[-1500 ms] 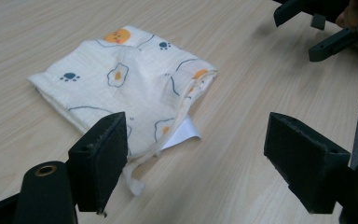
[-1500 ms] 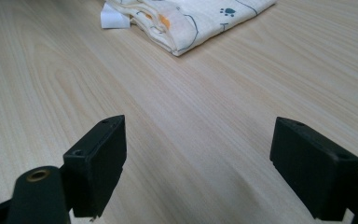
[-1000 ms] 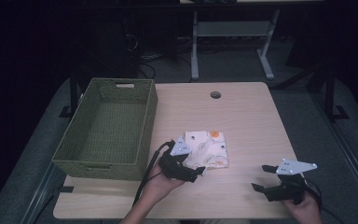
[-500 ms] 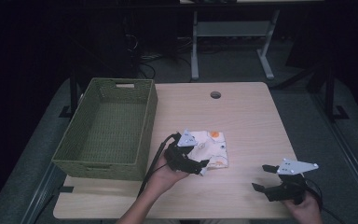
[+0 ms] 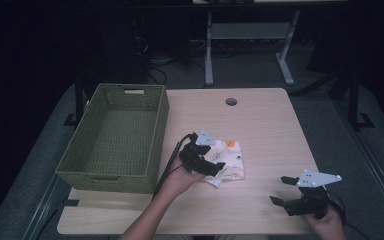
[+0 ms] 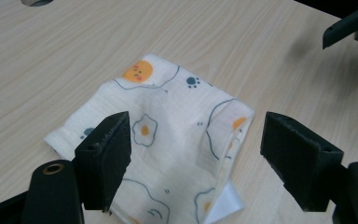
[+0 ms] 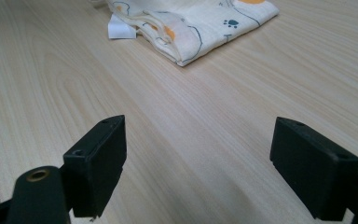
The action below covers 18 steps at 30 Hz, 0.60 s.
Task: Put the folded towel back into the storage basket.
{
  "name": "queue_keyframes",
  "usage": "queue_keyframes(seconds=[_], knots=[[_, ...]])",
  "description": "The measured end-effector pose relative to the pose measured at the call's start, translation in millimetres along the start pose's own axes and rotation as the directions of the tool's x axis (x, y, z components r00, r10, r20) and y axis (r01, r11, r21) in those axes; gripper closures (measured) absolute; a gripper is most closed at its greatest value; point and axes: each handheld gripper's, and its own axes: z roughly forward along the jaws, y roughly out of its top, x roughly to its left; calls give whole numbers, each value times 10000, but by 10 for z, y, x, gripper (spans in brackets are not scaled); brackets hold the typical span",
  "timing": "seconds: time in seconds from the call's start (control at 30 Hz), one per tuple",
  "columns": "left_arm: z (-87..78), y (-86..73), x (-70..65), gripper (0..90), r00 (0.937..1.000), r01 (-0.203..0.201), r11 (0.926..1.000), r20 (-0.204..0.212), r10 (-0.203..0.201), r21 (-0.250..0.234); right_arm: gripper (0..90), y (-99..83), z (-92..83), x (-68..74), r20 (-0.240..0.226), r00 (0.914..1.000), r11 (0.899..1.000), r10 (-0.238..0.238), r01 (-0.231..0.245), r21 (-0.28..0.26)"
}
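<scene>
Cream muslin, the folded printed cloth (image 5: 226, 159) lies at mid-frame on the wooden table (image 5: 260, 125), right of the green woven basket (image 5: 115, 137). Since the earlier frames the left gripper (image 5: 205, 162) has slid onto the cloth's left part, its jaws spread wide over it. At lower right the right gripper (image 5: 292, 192) stays put over bare wood, jaws apart.

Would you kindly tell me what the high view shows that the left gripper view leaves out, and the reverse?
High view alone: the green woven basket at the table's left, and the person's hands.
Left gripper view alone: the folded cloth's fried-egg and paw prints up close, with a white label at its near edge.
Both: the cloth, the wooden table, the open left gripper at the cloth.
</scene>
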Motion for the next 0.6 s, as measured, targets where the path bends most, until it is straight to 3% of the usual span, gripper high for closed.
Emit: queue_keyframes(seconds=[0.23,0.27,0.6], knots=[[157,67,66,276,9995,250,9995,165,-253,190,182,1,-14,-5,23,10000,10000,3,-3,-51],[233,69,89,279,9993,313,9986,182,-320,417,182,0,-19,-12,23,10000,10000,-23,23,-57],[493,64,167,305,9983,549,9938,139,-565,963,182,0,-21,-22,-8,10000,9999,-10,10,-110]])
